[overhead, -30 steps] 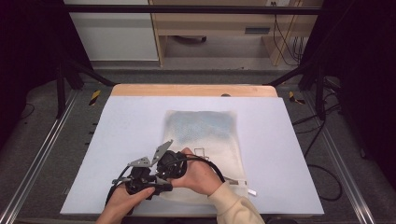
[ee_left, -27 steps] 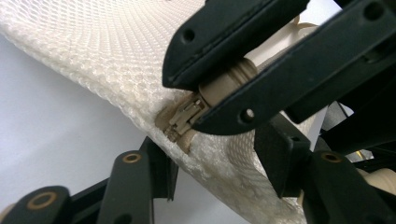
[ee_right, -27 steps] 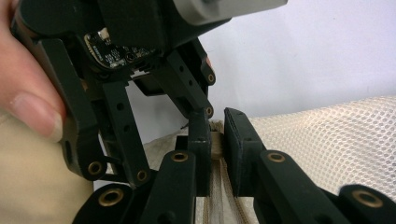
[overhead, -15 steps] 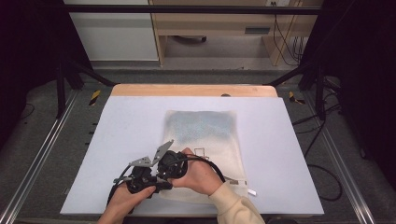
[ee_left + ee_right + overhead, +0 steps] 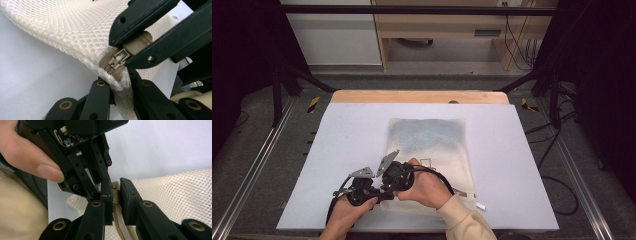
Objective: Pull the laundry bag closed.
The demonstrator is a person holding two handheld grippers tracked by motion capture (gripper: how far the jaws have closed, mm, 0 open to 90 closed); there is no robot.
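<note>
Down at the near edge of the table (image 5: 337, 125), both of the person's forearms come in, a cream sleeve (image 5: 464, 222) on the right one. The left hand (image 5: 343, 214) and the right hand (image 5: 428, 189) sit side by side, almost touching, at the near left corner of the mesh laundry bag (image 5: 432, 142).

The left gripper (image 5: 119, 82) has just been closing its jaws, and in the left gripper view they are now clenched on the corner of the bag, the white netting and the beige zipper tape bunched up between the black pads. Right above that pinch sits the metal zipper slider (image 5: 118, 60), and the right gripper (image 5: 135, 46) comes in from the upper right, its two jaws clamped on the beige tab at the slider.

From the right gripper view, the right gripper (image 5: 114, 193) stands squeezed tight on the zipper tape (image 5: 118, 220), which runs down between the pads, with the left gripper (image 5: 98, 188) meeting it from above, a thumb (image 5: 37, 167) wrapped round its body.

In the high view the two tools show as a dark cluster, the left gripper (image 5: 374, 192) and the right gripper (image 5: 392, 182) nose to nose, grey plates (image 5: 372, 167) on top.

Farther out, the bag lies flat on the pale tabletop, a little right of centre, its far half showing a bluish fill through the mesh. A small white tag (image 5: 481, 205) lies beside its near right corner. Beyond the table's wooden far edge stands a wooden shelf unit (image 5: 447, 30).
</note>
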